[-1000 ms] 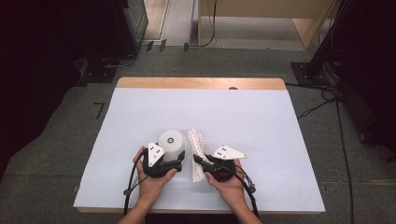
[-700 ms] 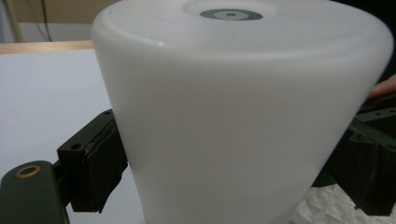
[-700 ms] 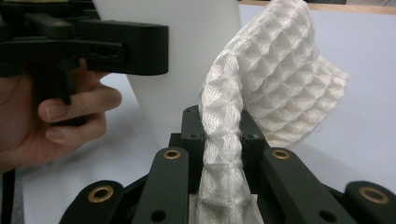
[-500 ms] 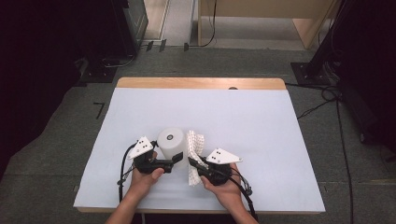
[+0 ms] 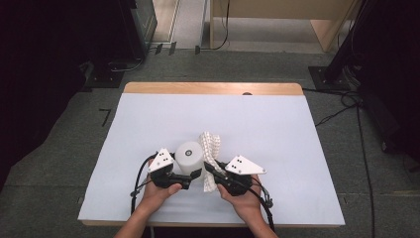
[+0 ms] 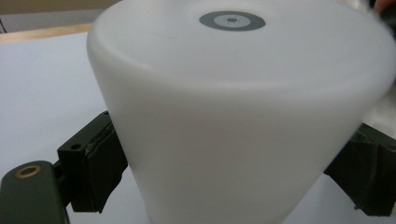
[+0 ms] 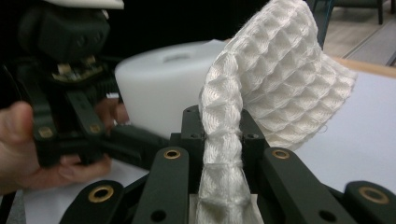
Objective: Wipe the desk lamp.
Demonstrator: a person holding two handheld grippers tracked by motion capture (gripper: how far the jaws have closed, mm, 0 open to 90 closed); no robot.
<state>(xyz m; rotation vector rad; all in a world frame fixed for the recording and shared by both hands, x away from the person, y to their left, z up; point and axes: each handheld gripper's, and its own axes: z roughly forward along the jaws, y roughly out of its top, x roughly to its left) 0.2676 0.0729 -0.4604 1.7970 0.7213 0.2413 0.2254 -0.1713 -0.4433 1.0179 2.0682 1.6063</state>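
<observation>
A white frosted cup [image 5: 189, 154] stands upside down near the table's front edge, with a grey ring on its top [image 6: 232, 20]. My left gripper [image 5: 195, 173] is shut on the cup, its pads [image 6: 100, 161] pressing on both sides of the wall. A white waffle-weave cloth [image 5: 212, 144] hangs bunched just right of the cup, partly raised off the table. My right gripper [image 5: 209, 169] is shut on the cloth, and the fabric [image 7: 280, 79] rises between its jaws [image 7: 223, 135] and folds over. In the right gripper view the cup [image 7: 168, 79] and the left gripper [image 7: 70, 116] sit close behind.
A white sheet [image 5: 277, 129] covers the table, with a wooden strip [image 5: 213, 88] bare along the far edge. Grey floor surrounds it, with cables [image 5: 341, 111] at the right and dark equipment at the back left.
The right gripper has lifted a little and the cloth now stands higher beside the cup. The left gripper has stayed on the cup.
</observation>
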